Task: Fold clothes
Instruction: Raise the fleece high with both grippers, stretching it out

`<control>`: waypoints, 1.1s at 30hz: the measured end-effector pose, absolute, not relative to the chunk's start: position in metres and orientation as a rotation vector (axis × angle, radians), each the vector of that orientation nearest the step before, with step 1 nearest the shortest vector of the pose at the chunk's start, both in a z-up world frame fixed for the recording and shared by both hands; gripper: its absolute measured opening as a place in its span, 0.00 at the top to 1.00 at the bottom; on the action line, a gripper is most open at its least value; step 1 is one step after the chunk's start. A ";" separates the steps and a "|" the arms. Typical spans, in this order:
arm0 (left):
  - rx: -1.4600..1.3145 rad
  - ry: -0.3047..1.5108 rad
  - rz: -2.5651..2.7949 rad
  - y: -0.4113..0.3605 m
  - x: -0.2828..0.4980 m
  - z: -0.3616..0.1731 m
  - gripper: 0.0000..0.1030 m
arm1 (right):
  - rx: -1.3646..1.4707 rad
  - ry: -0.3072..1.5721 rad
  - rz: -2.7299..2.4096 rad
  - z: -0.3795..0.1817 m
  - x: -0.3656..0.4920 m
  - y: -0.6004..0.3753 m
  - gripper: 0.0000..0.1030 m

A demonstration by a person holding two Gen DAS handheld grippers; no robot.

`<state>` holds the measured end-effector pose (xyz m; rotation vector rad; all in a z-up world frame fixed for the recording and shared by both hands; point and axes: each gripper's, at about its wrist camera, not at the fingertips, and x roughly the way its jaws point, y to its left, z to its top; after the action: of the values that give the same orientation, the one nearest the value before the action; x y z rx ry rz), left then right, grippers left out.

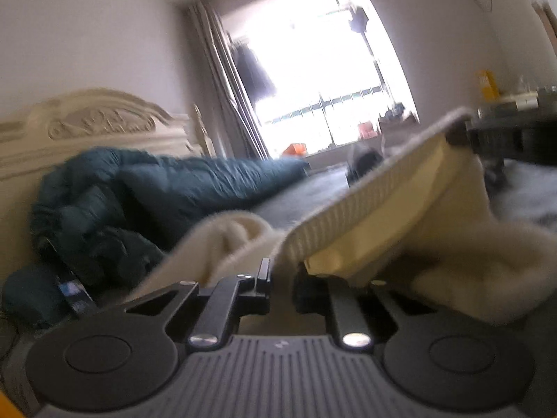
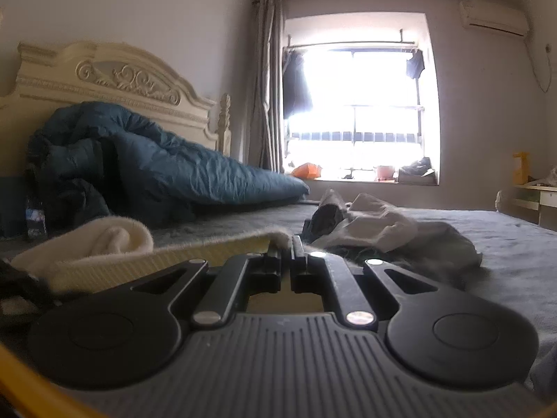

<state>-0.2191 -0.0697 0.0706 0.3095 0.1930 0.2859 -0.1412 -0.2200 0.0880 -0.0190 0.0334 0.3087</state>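
Fuzzy cream knit garment with ribbed hem [image 1: 365,188]: hem stretched between left gripper [image 1: 282,271] and right gripper [image 2: 286,249], both clamped on it.

A bed [image 2: 452,237] spread with a grey cover and backed by a carved cream headboard [image 2: 115,80] carries a bunched teal duvet [image 2: 181,167], a cream fleece garment [image 2: 104,244] and a crumpled heap of pale grey clothes [image 2: 383,233].
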 end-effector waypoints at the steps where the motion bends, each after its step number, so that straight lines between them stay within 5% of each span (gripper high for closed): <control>1: 0.317 0.162 0.295 -0.069 -0.224 0.077 0.89 | -0.018 0.020 0.302 0.090 -0.143 -0.220 0.97; 15: 0.550 -0.206 0.370 -0.051 -0.238 0.188 0.93 | 0.022 -0.221 0.340 0.175 -0.153 -0.208 0.96; 33: 0.759 -0.536 0.509 -0.048 -0.291 0.446 0.93 | -0.101 -0.646 0.425 0.413 -0.194 -0.198 0.96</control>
<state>-0.2913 -0.0480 0.4464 0.7595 -0.5359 0.5093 -0.1935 -0.1977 0.4127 -0.1011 -0.6456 0.4251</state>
